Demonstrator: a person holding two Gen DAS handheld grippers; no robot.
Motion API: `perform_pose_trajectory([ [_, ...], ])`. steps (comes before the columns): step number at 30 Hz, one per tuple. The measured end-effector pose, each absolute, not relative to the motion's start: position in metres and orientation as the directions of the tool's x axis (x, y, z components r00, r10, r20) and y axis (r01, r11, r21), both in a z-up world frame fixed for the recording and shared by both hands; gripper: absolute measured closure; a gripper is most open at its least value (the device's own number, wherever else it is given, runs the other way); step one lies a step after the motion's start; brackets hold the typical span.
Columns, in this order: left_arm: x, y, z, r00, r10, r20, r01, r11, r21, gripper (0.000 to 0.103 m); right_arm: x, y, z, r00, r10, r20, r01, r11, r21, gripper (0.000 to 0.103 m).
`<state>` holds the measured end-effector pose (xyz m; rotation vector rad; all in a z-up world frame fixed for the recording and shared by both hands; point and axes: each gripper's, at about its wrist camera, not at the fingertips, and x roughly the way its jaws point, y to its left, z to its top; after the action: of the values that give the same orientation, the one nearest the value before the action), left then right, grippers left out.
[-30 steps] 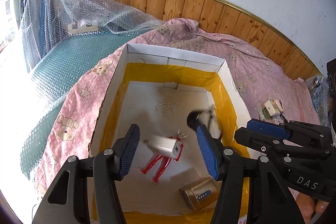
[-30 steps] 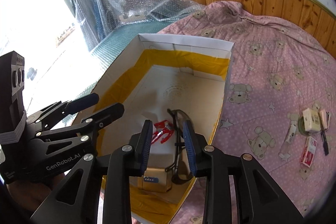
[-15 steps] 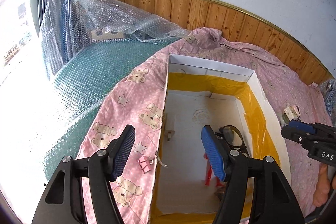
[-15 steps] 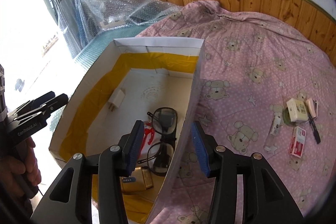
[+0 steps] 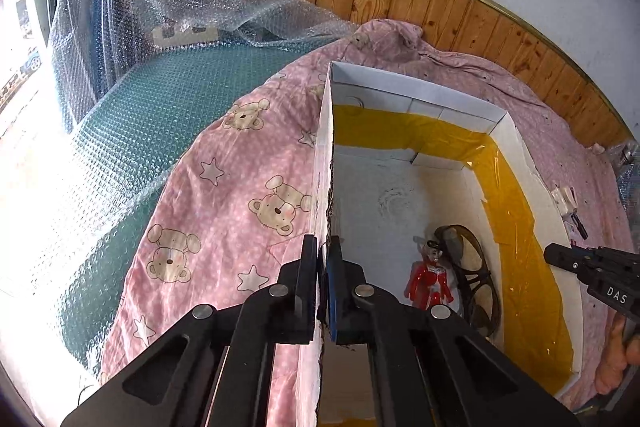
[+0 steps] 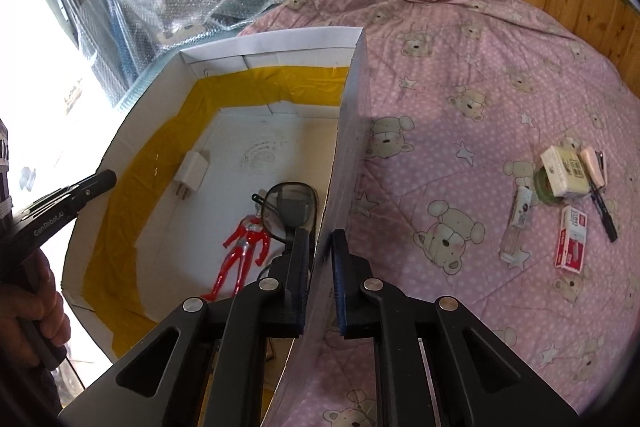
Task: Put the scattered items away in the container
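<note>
Up close in the left wrist view, the left gripper (image 5: 324, 267) pinches the left wall of the box (image 5: 325, 163): one finger sits outside against the pink quilt (image 5: 224, 195) side, the blue-padded finger (image 5: 331, 291) inside, with only the thin card between them. The box runs away toward 12 o'clock, its inner walls banded with yellow tape (image 5: 516, 227). On its floor, at about 3 o'clock from the fingers, lie a red figure (image 5: 430, 281) and, touching its far side, dark glasses (image 5: 468, 267). At the 3 o'clock edge the right gripper (image 5: 560, 259) shows only as a black tip over the opposite wall; its gap cannot be read from here. Bubble wrap (image 5: 188, 11) is heaped at 11 o'clock over a teal mat (image 5: 132, 131).

Over in the right wrist view, the right gripper (image 6: 322, 259) is closed narrow on the box's right wall (image 6: 348, 131), one finger inside and one outside over the quilt. Inside the box, at 10 o'clock from the fingers, lies the red figure (image 6: 242, 255), with the glasses (image 6: 292, 203) just beyond it and a white plug (image 6: 191, 173) nearer the left wall. The left gripper (image 6: 104, 179) enters at 9 o'clock, a hand (image 6: 28, 307) wrapped round its handle. Well apart on the quilt at 3 o'clock lies a cluster of loose things: a cream box (image 6: 564, 169), a red-and-white box (image 6: 572, 239), a small tube (image 6: 518, 223) and a pen (image 6: 604, 211).
</note>
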<state>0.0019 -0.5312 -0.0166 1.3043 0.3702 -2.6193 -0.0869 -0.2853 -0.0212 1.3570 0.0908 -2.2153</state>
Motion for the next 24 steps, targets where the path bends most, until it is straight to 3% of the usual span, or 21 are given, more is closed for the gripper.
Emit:
perform_pose_trajectory([
  [10, -0.051, -0.486, -0.020, -0.597, -0.029, -0.801, 0.187, -0.977, -0.103, 0.099, -0.116, -0.241, -0.021, -0.392, -0.356, -0.848, 0.361, -0.908, 0.214, 0.092],
  [18, -0.051, -0.486, -0.025, -0.587, -0.042, -0.809, 0.208, -0.973, -0.100, 0.098, -0.118, -0.240, -0.023, -0.385, -0.387, -0.838, 0.384, -0.893, 0.236, 0.088],
  [21, -0.044, -0.486, -0.021, -0.588, -0.053, -0.807, 0.218, -0.971, -0.095, 0.093, -0.114, -0.231, -0.018, -0.375, -0.430, -0.821, 0.395, -0.876, 0.278, 0.083],
  [23, -0.033, -0.482, -0.012, -0.603, -0.081, -0.793, 0.225, -0.972, -0.072, 0.085, -0.109, -0.220, -0.012, -0.388, -0.444, -0.808, 0.395, -0.872, 0.289, 0.068],
  [24, -0.027, -0.481, -0.007, -0.612, -0.085, -0.786, 0.229, -0.971, -0.073, 0.081, -0.107, -0.214, -0.009, -0.393, -0.453, -0.801, 0.396, -0.869, 0.297, 0.066],
])
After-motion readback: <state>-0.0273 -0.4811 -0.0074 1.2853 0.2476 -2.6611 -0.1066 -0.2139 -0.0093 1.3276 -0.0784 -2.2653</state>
